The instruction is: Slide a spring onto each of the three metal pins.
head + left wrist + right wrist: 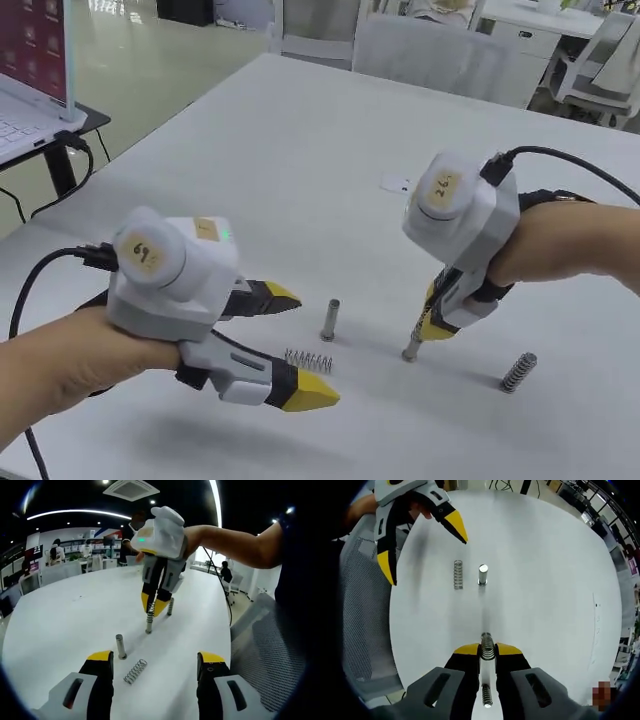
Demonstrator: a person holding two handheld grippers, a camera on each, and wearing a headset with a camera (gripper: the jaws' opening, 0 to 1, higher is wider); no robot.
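The right gripper [488, 651] has its jaws clenched on a spring [488, 644], which sits partway down a pin [411, 347] standing on the table [300, 150]. That pin looks free-standing on a narrow foot. A sideways push, or a coil catching on its top, could tip it over. Letting go too early might leave the spring cocked and jammed rather than dropped home.

The left gripper [156, 659] hangs with its jaws released and nothing between them, near a loose spring [135, 671] that lies flat beside a bare pin [120, 646]. Coming down on that spring, a jaw could knock the bare pin, or pinch one end so the spring rolls off.

The right gripper view looks along the coils and shows how the jaws close on them. The head view shows the pin's foot on the table and a third spring [518, 372] off to the right, standing tilted. Whether a pin runs through it, I cannot tell.
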